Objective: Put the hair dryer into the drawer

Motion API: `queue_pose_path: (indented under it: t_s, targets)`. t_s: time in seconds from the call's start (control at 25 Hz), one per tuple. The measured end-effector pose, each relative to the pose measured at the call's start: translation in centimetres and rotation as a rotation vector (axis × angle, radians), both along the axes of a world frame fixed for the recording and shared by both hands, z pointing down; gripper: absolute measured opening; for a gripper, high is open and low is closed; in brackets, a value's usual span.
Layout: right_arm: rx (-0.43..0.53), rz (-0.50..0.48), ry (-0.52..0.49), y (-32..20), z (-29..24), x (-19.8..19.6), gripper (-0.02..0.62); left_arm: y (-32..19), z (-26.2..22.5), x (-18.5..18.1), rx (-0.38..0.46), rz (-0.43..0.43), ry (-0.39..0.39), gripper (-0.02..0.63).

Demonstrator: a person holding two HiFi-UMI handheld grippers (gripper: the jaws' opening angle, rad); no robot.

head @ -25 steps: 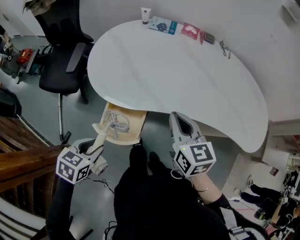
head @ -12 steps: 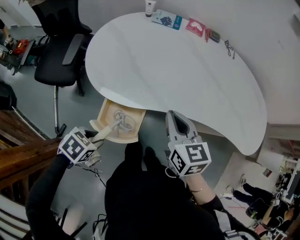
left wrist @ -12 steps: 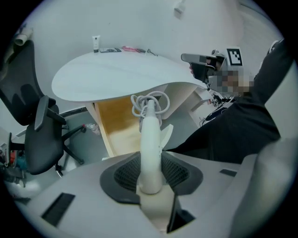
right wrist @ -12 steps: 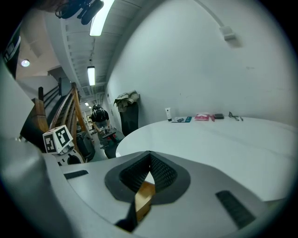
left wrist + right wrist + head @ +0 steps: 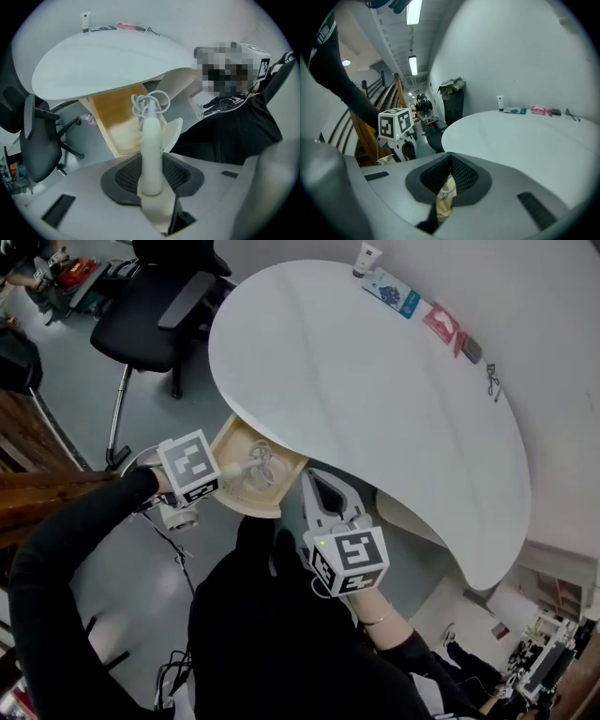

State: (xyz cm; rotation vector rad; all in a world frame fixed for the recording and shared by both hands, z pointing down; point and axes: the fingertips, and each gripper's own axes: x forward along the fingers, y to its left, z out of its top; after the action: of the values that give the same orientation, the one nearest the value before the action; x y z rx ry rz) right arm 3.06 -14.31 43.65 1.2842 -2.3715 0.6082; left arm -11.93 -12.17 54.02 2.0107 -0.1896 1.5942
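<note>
The left gripper (image 5: 151,161) is clamped on the white hair dryer (image 5: 151,140). Its own view shows both dark pads pressed to the sides of the rounded barrel, the jaws parted only by that width. The looped cord (image 5: 151,101) at the barrel's far end lies over the wooden drawer (image 5: 117,126). The head view confirms the placement from above: the drawer stands pulled out from under the near edge of the white table (image 5: 375,390), and dryer and cord lie within its outline. Whether the dryer rests on the drawer floor or hangs just above it cannot be settled from either view. The right gripper (image 5: 450,158) is closed and carries nothing. Its view shows the pad tips meeting, with only a sliver of drawer and cord visible through the slit beneath them. The head view alone places it: just beside the drawer's right corner, near the table edge. The right gripper view alone shows the left gripper's marker cube (image 5: 396,123) from the side and a ceiling strip light (image 5: 414,11). Along the table's far edge the head view separates a small white tube (image 5: 367,256), a blue packet (image 5: 394,292) and a red packet (image 5: 441,322). A black office chair (image 5: 159,310) stands to the left, well apart from the drawer.
</note>
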Motion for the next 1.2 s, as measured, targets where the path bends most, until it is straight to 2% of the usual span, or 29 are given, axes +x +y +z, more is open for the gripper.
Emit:
queue_pose_path:
  t_s: [0.28, 0.4, 0.72, 1.04, 1.2]
  targets:
    - [-0.052, -0.078, 0.014, -0.2, 2.3, -2.8, 0.002, -1.6, 2.1, 1.4, -0.120, -0.073, -0.042, 0.153]
    - [-0.071, -0.103, 0.033, 0.0, 3.3, -3.5, 0.002, -2.3, 3.0, 2.2, -0.130, -0.076, -0.054, 0.153]
    - [-0.130, -0.116, -0.003, -0.4, 5.2, -4.8, 0.002, -3.6, 4.3, 2.7, -0.191, -0.143, -0.113, 0.153]
    - [-0.160, -0.108, -0.007, -0.1, 6.0, -5.0, 0.002, -4.4, 4.6, 3.3, -0.193, -0.105, -0.146, 0.153]
    - [-0.164, -0.102, -0.006, -0.1, 6.2, -5.0, 0.002, -5.2, 4.8, 3.7, -0.190, -0.132, -0.139, 0.153]
